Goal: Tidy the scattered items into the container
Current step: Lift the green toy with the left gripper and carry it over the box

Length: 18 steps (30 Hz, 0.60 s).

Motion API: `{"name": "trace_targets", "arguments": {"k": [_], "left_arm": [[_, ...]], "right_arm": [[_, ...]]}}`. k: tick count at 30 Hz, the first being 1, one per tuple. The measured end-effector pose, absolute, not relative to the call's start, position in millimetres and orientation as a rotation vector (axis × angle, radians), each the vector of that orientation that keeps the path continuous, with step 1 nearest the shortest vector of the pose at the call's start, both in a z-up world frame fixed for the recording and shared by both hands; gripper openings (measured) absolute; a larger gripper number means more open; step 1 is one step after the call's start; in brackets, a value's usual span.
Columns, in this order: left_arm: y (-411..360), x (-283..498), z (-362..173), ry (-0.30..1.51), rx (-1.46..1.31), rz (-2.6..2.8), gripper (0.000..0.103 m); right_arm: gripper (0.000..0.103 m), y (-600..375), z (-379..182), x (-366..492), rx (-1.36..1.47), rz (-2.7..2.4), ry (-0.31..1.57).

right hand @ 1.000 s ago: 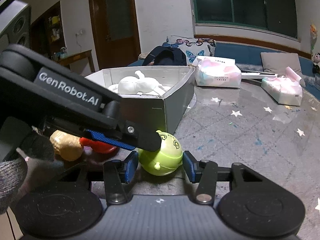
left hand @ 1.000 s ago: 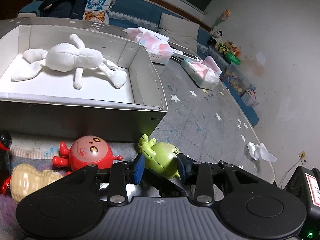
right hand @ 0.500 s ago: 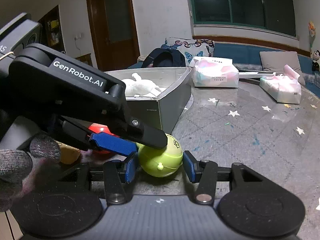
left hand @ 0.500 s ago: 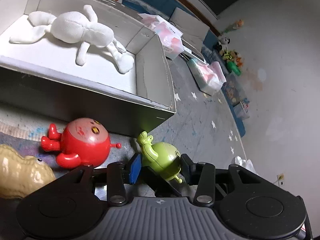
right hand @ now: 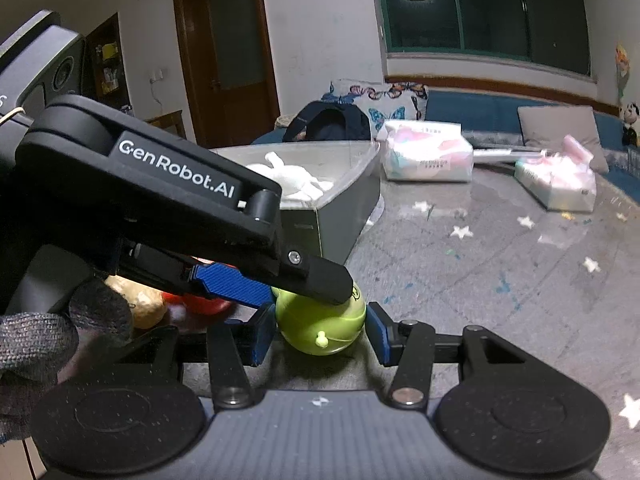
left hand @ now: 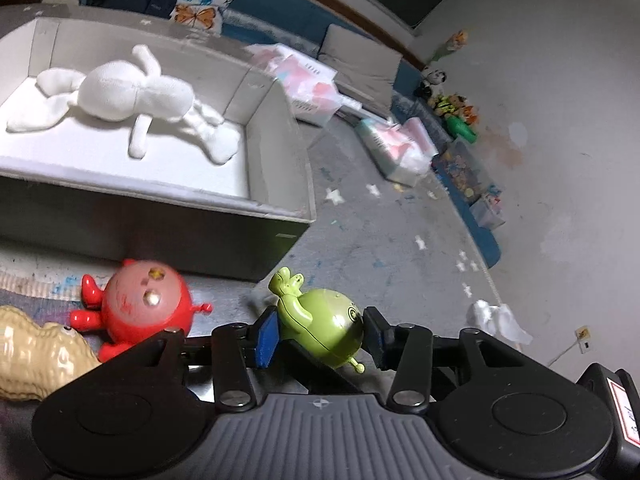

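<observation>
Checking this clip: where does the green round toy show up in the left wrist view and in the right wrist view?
Left wrist view: green round toy sits low centre, between the left gripper fingers.
Right wrist view: same toy low centre, between the right gripper fingers, partly under the left gripper's black finger.
Shared landmark: the grey box holding the white plush doll.

Home living room: cushioned bench (right hand: pixel 500 110), butterfly pillow (right hand: pixel 384 98), wooden door (right hand: pixel 228 52).
</observation>
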<state>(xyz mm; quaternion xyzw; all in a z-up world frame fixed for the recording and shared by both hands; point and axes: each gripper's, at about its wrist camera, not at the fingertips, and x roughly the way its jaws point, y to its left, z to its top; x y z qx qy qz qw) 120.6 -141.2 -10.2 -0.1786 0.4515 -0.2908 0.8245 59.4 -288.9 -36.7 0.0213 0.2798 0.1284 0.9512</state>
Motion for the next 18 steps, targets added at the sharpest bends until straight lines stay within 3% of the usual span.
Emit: {"name": "trace_targets", "arguments": {"k": [9,18], "left_arm": [[-128,122,37,0.816,-0.388,-0.660,0.048],[-105,175,50,0.781,-0.403,-0.625,0.048]], "right_arm": [[0.049,-278,7,66,-0.025,0.264,0.444],[0.049,-251,21,130,-0.061,0.288,0.426]]}}
